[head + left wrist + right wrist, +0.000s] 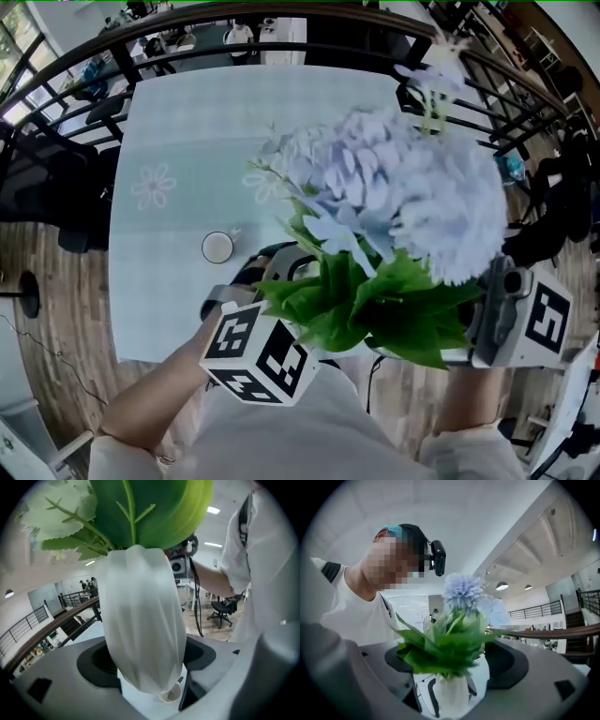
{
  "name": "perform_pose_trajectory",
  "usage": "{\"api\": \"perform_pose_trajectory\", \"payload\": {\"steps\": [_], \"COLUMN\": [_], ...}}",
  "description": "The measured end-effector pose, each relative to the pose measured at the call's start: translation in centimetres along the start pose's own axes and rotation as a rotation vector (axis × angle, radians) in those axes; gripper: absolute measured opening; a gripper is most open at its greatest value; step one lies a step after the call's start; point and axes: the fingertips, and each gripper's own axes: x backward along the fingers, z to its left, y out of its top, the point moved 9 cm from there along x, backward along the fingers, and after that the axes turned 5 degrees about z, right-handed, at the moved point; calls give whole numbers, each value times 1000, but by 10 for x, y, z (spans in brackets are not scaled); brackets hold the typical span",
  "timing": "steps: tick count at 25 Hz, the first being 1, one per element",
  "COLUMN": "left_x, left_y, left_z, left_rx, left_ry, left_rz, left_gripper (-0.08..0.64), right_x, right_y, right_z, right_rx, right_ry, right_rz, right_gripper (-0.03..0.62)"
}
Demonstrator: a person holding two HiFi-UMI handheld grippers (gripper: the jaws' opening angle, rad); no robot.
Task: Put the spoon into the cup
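- The flowers (403, 187) in their white vase (140, 620) are held up in the clenched left claw (145, 670), hiding the near desk (169, 141) (probably lifted clear of the work).
- The right claw (452, 667) gapes, released and empty.
- The cup (217, 247) stands on the desk, 1 spoon (179, 680) already inside.

In the left gripper view the white vase (143, 620) covers part of the cup (172, 695) just below its base, and a thin dark thing at the cup's rim is too small to name. In the head view, pale blue flowers (403, 187) and green leaves (375, 314) above the vase hide it, along with the jaws of the left gripper (258, 352) and right gripper (520, 319). In the right gripper view those leaves are blurred, and the vase's foot is cut off at the bottom edge.
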Motion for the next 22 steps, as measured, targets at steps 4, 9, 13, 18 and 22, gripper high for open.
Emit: {"api": "perform_pose_trajectory", "payload": {"steps": [4, 9, 13, 18, 22], "left_x": [-3, 12, 9, 4, 3], "left_y": [8, 12, 12, 13, 22], "left_z": [-16, -2, 1, -6, -14], "left_rx": [-77, 18, 49, 106, 41], "left_ry": [17, -10, -66, -166, -206], "left_rz": [63, 17, 0, -53, -36], "left_gripper": [394, 390, 387, 387, 387], "right_x": [-1, 7, 2, 14, -3], "right_y": [12, 16, 15, 11, 21], "right_z": [6, 3, 4, -6, -5], "right_rx": [70, 81, 48, -45, -8], "right_ry": [43, -41, -57, 22, 83], "right_rz": [-28, -102, -66, -86, 4], "right_gripper": [365, 91, 97, 358, 376]}}
